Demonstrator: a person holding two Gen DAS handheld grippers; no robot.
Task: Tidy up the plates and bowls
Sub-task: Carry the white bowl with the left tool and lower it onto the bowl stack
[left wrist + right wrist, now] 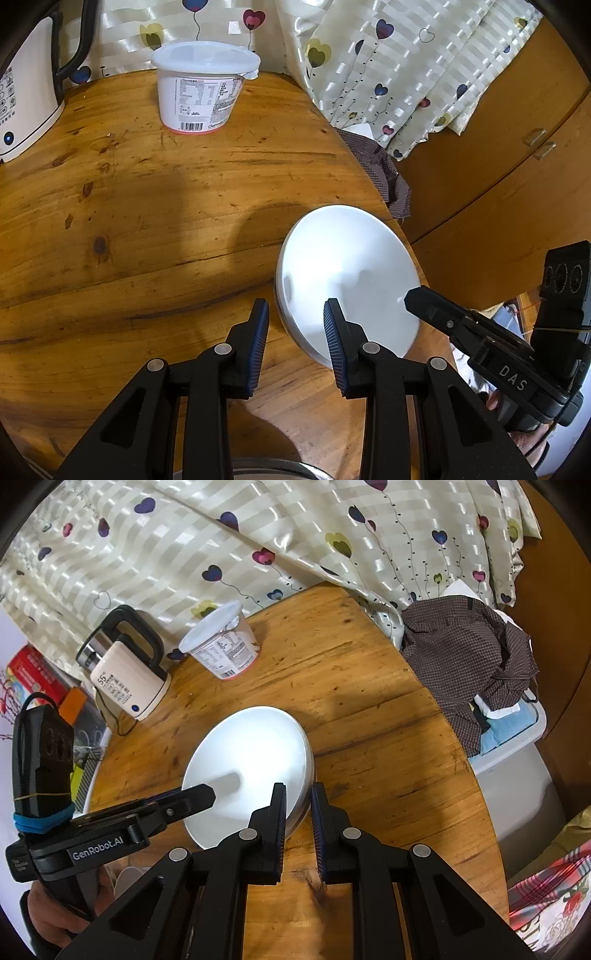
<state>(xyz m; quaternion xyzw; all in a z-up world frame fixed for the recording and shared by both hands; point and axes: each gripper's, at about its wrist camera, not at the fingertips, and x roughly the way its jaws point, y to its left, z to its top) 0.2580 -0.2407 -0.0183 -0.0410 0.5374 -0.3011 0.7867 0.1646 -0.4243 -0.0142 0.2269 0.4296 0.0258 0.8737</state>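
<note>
A stack of white plates (347,273) sits near the right edge of the round wooden table (166,206); it also shows in the right wrist view (255,760). My left gripper (295,321) is open, its jaws straddling the stack's near left rim, with its right finger (334,332) over the top plate. My right gripper (298,805) is nearly closed around the stack's right rim; I cannot tell whether the pads press on it. From the left wrist view the right gripper (413,295) reaches in at the stack's right rim.
A white lidded tub (201,85) and an electric kettle (26,96) stand at the table's far side. A heart-patterned curtain (258,535) hangs behind. A checked cloth (476,653) lies on a plastic bin (517,775) beside the table. A metal rim (266,469) shows below my left gripper.
</note>
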